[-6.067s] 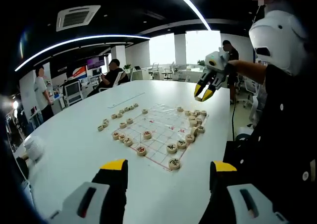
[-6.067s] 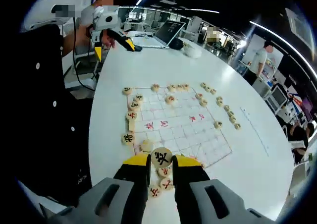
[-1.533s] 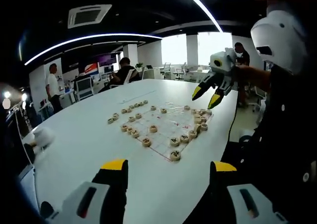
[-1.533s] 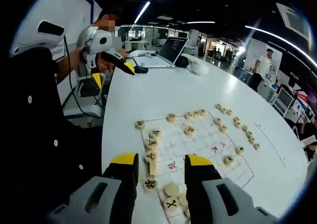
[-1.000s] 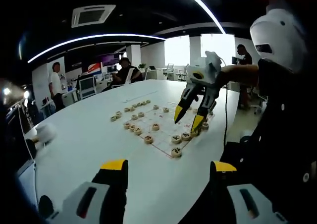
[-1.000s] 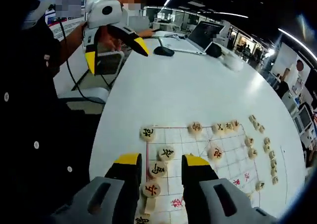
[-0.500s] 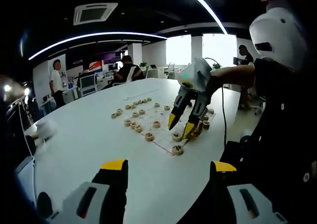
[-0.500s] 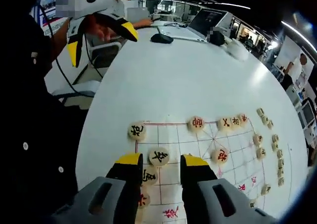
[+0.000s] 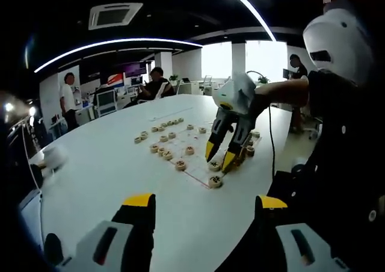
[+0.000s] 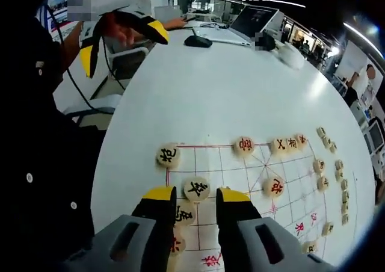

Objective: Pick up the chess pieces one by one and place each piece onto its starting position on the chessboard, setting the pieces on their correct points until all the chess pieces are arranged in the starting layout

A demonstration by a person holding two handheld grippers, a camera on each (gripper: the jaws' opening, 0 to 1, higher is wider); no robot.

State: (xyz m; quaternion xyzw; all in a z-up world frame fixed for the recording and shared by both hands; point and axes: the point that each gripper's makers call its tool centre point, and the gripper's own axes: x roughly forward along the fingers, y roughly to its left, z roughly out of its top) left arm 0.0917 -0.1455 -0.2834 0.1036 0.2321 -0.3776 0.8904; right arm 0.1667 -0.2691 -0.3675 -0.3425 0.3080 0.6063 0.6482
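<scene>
Nearby, laptop [image 10: 260,20] beyond chessboard [image 10: 258,191].

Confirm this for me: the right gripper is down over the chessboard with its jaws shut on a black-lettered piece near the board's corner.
Not quite. The right gripper is down over the chessboard, but its jaws are open, not shut. The black-lettered piece lies flat on the board between the two yellow tips, ungripped. The right gripper view shows the gap on either side of it.

Dim room, bright ceiling strips, fisheye-warped edges.
</scene>
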